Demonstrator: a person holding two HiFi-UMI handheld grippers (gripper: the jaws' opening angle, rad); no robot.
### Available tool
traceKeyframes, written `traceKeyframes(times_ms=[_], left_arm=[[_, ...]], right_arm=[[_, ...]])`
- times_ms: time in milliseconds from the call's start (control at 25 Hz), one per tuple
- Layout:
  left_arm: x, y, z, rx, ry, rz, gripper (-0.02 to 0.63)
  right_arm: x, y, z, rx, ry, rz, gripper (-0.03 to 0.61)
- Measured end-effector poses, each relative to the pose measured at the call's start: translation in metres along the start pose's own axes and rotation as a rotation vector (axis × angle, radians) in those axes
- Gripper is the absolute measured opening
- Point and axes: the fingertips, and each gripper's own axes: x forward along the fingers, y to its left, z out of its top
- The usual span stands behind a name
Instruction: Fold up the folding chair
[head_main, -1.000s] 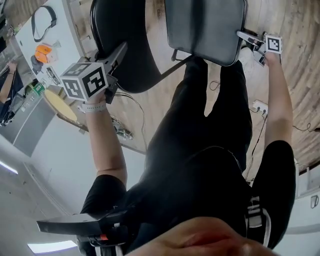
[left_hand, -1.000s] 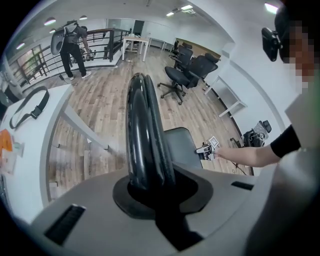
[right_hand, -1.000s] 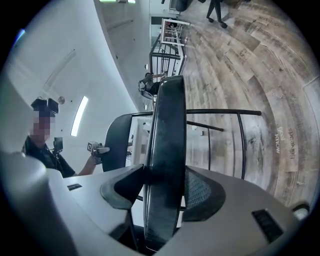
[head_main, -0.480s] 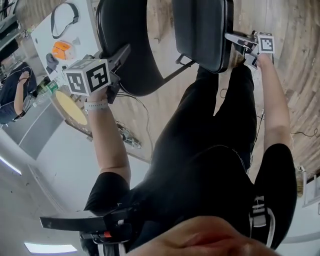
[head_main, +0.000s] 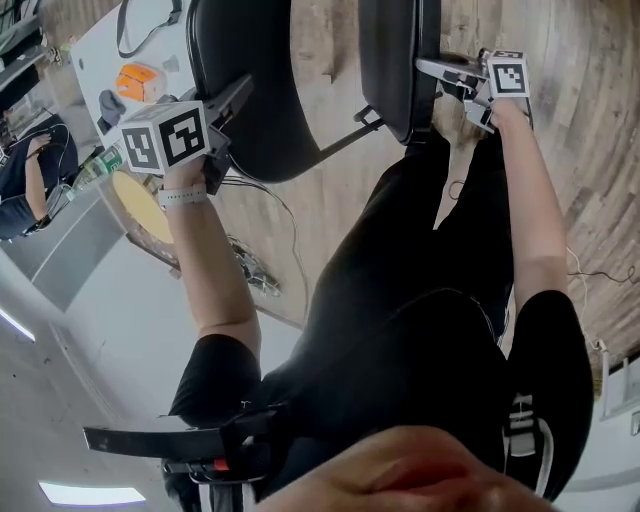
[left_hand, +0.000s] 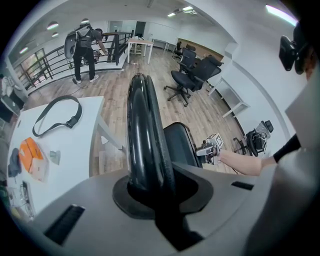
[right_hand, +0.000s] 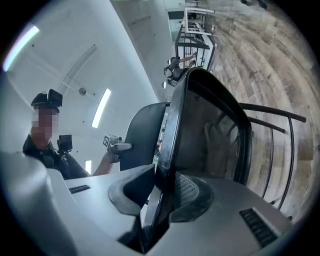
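Note:
The folding chair's black backrest (head_main: 262, 95) stands upright at the top of the head view, and my left gripper (head_main: 236, 104) is shut on its top edge. That rounded edge (left_hand: 143, 135) runs straight up out of the jaws in the left gripper view. The padded seat (head_main: 396, 58) is tipped up almost edge-on beside the backrest. My right gripper (head_main: 432, 70) is shut on the seat's front rim (right_hand: 172, 150); its jaws have just been closing on that rim. The seat's underside (right_hand: 215, 135) and the black metal frame (right_hand: 272, 114) show in the right gripper view.
A white table (head_main: 105, 50) with an orange object (head_main: 138, 80) and a black strap (left_hand: 56, 116) stands left of the chair. Cables (head_main: 262, 205) trail over the wooden floor. Office chairs (left_hand: 194, 75) and a person at a railing (left_hand: 86, 47) are farther off.
The seat has swung up from nearly flat to almost edge-on, closer to the backrest. My right gripper rose and moved left with it. My left gripper stayed on the backrest.

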Motion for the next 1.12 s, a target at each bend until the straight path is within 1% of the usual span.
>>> traceKeyframes(times_ms=[80,200,360,480,640,720,840,920,1000,1120], left_arm=[[-0.003,0.013,-0.004,0.001,0.0,0.005,0.058],[-0.026,0.034,-0.003,0.005,-0.004,0.014,0.058],[-0.044,0.053,-0.002,0.001,-0.01,0.032,0.058],[-0.05,0.064,-0.002,-0.004,-0.016,0.045,0.058],[-0.051,0.076,-0.003,-0.009,-0.02,0.056,0.058],[-0.05,0.078,-0.004,-0.006,-0.018,0.064,0.058],[-0.047,0.079,-0.005,0.001,-0.013,0.083,0.058],[-0.051,0.085,-0.006,0.004,-0.013,0.099,0.058],[-0.057,0.098,-0.007,0.0,-0.016,0.107,0.059],[-0.067,0.12,-0.01,-0.011,-0.019,0.098,0.058]], right_arm=[[0.027,-0.002,-0.003,-0.008,0.034,-0.001,0.095],[0.077,0.01,0.003,-0.019,0.076,0.0,0.095],[0.129,0.019,0.007,-0.012,0.101,0.0,0.095],[0.16,0.015,0.007,0.01,0.098,0.0,0.095],[0.195,0.017,0.008,0.064,0.07,0.033,0.095],[0.21,0.01,0.007,0.053,0.068,0.01,0.097],[0.233,-0.006,0.005,-0.004,0.079,-0.068,0.103],[0.257,-0.01,0.005,-0.031,0.079,-0.105,0.104],[0.279,-0.012,0.006,-0.022,0.069,-0.124,0.106],[0.299,-0.012,0.007,0.002,0.055,-0.128,0.108]])
